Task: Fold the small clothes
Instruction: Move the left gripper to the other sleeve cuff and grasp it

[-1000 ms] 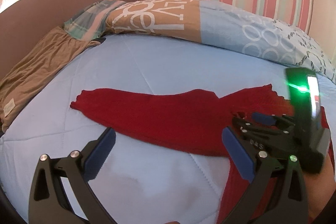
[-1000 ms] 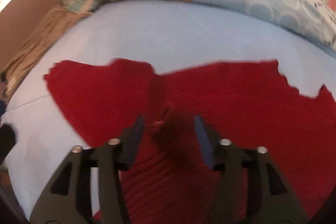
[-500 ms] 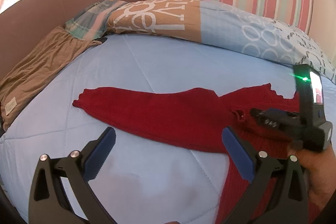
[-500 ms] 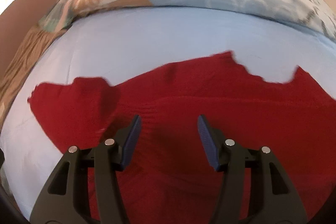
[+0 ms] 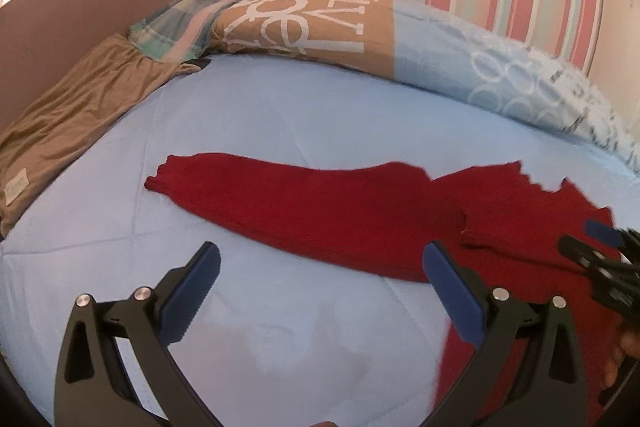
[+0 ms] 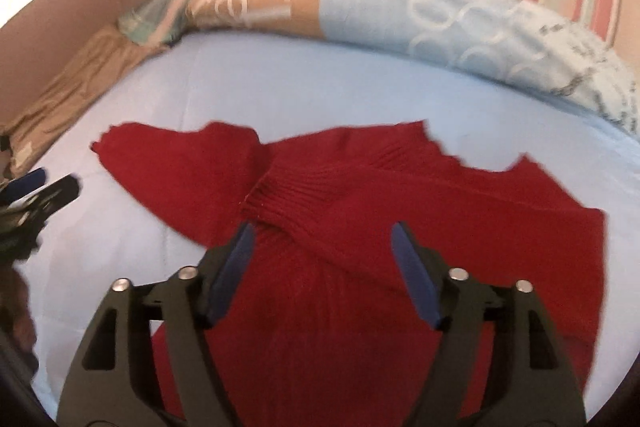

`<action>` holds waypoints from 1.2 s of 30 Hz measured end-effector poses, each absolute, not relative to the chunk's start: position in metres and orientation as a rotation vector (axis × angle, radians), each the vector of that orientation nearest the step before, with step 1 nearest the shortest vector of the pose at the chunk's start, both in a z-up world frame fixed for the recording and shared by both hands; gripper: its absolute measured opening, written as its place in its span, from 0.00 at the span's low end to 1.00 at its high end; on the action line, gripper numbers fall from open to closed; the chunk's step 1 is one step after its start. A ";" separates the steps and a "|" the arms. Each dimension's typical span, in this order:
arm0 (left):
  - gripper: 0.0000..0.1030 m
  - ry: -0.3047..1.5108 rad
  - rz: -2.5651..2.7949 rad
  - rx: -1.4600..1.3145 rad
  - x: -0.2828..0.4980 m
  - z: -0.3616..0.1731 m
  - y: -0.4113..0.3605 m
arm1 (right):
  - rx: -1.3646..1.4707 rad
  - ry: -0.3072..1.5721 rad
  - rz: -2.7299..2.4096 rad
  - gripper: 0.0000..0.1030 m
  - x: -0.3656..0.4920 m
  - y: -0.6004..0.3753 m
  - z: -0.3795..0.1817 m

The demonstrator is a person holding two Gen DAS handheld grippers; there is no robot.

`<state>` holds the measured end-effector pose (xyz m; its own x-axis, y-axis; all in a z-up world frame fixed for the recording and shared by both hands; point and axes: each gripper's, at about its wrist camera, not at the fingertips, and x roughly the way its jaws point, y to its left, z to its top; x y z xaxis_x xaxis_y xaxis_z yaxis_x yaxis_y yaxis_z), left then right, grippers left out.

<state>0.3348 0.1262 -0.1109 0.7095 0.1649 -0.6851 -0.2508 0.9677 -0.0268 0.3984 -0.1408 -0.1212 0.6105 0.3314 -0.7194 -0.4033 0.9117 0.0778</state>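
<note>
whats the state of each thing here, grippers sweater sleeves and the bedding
left gripper: open, empty, over bare sheet
right gripper: open, jaws just widened, nothing between them, above the sweater
red sweater: flat on the bed, partly folded
right sleeve: folded across the body
left sleeve: stretched out flat
brown cloth: lying rumpled at the bed's edge
pillow: at the head

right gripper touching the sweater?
Apart. Right wrist view: right gripper open, nothing pinched, pads above the sweater; its jaws just opened.

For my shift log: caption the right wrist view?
Open right hand-held gripper over red sweater, one sleeve folded across, on blue bedspread.
</note>
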 end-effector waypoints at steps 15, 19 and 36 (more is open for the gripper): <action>0.98 0.724 0.223 -0.021 0.318 -0.083 0.155 | 0.075 0.743 0.109 0.90 0.310 -0.212 -0.051; 0.98 0.720 0.210 -0.031 0.313 -0.087 0.185 | 0.061 0.740 0.103 0.93 0.298 -0.204 -0.043; 0.98 0.811 0.125 -0.138 0.361 -0.143 0.345 | 0.039 0.747 0.217 0.95 0.302 -0.122 -0.057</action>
